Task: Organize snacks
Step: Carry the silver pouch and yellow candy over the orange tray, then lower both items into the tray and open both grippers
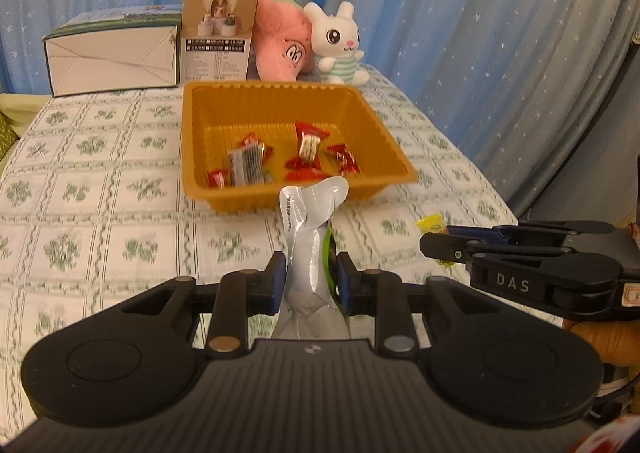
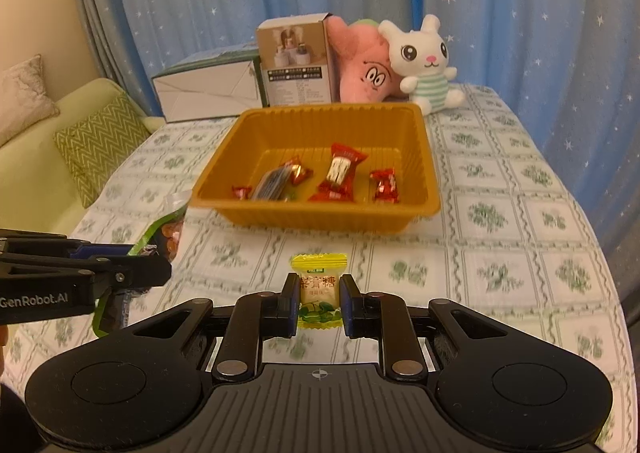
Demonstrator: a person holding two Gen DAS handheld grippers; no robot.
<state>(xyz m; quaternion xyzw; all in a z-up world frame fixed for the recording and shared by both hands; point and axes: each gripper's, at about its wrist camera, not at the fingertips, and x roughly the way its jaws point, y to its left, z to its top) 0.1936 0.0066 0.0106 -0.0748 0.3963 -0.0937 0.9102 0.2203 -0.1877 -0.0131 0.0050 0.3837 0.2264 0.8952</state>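
Observation:
An orange tray [image 1: 384,125] [image 2: 424,141] sits mid-table with several red-wrapped snacks and one silvery packet [image 1: 246,167] inside. My left gripper [image 1: 312,273] is shut on a silver-backed snack pouch [image 1: 308,237], which stands up between the pads just short of the tray's near wall. The same pouch shows its green edge [image 2: 160,229] in the right wrist view, beside the left gripper [image 2: 160,273]. My right gripper [image 2: 320,293] is shut on a yellow wrapped candy [image 2: 319,285], held above the tablecloth in front of the tray. It appears at the right of the left wrist view [image 1: 430,243], with the candy [image 1: 430,223] poking out.
Behind the tray stand a white carton [image 1: 112,57], a tall product box [image 1: 218,33], a pink plush [image 1: 284,41] and a white bunny plush [image 1: 340,45]. Blue starred curtains hang behind the table. A green sofa with cushions [image 2: 96,141] lies to the left. A hand [image 1: 600,341] holds the right gripper.

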